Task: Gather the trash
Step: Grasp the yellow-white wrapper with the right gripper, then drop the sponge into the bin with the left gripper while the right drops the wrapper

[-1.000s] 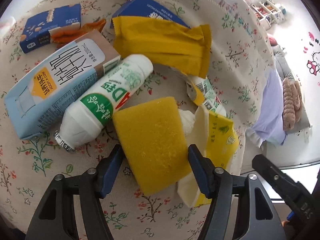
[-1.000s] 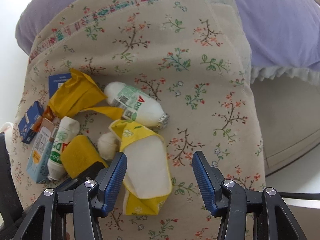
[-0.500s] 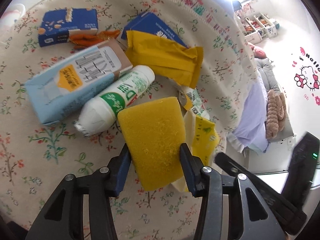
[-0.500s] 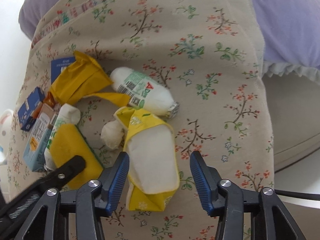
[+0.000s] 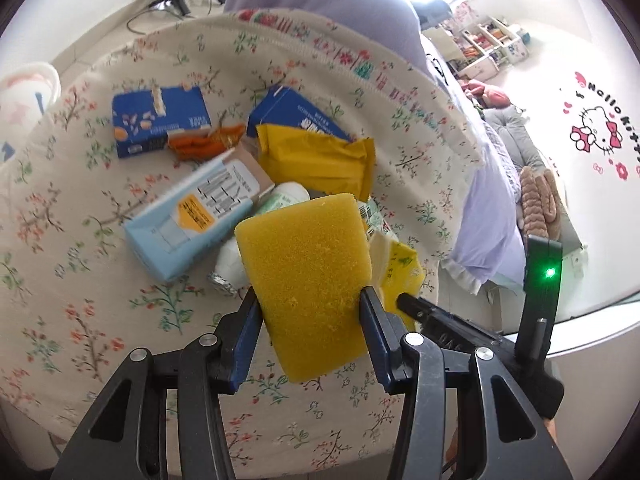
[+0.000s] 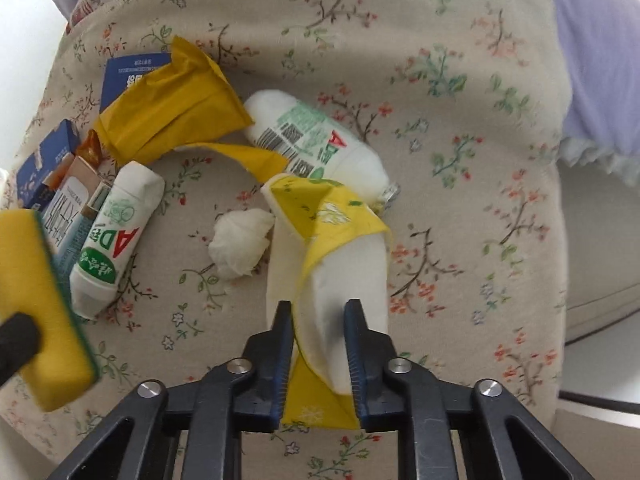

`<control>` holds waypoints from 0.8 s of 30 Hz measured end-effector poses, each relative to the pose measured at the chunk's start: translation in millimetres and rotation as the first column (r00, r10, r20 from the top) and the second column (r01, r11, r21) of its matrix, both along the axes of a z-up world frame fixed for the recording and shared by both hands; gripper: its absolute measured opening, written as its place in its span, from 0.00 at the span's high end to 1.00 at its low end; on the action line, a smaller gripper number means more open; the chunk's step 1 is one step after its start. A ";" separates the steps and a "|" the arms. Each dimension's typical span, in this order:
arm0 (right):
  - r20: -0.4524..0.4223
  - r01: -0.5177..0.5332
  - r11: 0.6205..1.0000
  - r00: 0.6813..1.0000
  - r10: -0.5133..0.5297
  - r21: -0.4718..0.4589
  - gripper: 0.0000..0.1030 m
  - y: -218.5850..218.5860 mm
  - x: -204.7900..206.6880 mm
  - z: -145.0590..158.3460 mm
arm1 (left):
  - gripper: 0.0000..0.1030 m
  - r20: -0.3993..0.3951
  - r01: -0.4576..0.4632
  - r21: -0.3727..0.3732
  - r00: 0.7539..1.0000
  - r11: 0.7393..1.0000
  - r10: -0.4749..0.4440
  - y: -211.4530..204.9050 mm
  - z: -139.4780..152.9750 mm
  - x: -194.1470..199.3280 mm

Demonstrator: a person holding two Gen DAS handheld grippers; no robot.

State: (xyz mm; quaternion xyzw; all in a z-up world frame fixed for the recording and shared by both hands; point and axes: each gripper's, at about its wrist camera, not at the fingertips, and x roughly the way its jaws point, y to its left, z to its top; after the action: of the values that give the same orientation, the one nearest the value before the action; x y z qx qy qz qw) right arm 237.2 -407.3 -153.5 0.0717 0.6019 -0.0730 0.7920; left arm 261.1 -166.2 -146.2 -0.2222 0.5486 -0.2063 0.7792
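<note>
The banana peel (image 6: 332,264) is lying on the floral cloth (image 6: 440,80), its long axis running straight away from the right tool (image 6: 318,344), near end toward the camera and far end resting against a white bottle (image 6: 320,148). That alignment is what the coming move is turning on: the right tool is straddling the peel's near end across its narrow width, so lifting it should need no turn of the wrist. Its jaws have just been closing, and both pads now appear to be pressing on the peel's pale inner side, pinching it.

Just left of the peel, a crumpled tissue (image 6: 240,244) is lying. Further left of the peel, a second white bottle (image 6: 116,236) is lying beside a carton (image 6: 68,208), and a yellow wrapper (image 6: 168,108) is lying beyond the tissue.

Well left of the peel, the left tool (image 5: 310,312) is pinching a yellow sponge (image 5: 308,280) across its short sides and holding it clear of the cloth.

In my judgement the right hand is the nearer one for the peel, and the left is already occupied. No bin is visible for certain, so where the peel goes I cannot tell.
</note>
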 end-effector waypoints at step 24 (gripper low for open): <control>0.335 -0.066 0.992 0.942 0.026 0.110 0.90 62.7 16.9 82.9 | 0.49 0.009 -0.327 0.101 0.945 0.940 0.328 228.8 18.5 63.9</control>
State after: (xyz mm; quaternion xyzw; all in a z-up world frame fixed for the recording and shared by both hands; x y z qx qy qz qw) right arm 254.1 -344.5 -70.5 0.1162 0.4644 -0.0053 0.8780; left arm 325.0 62.6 -127.7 -0.2717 0.5167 -0.0450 0.8107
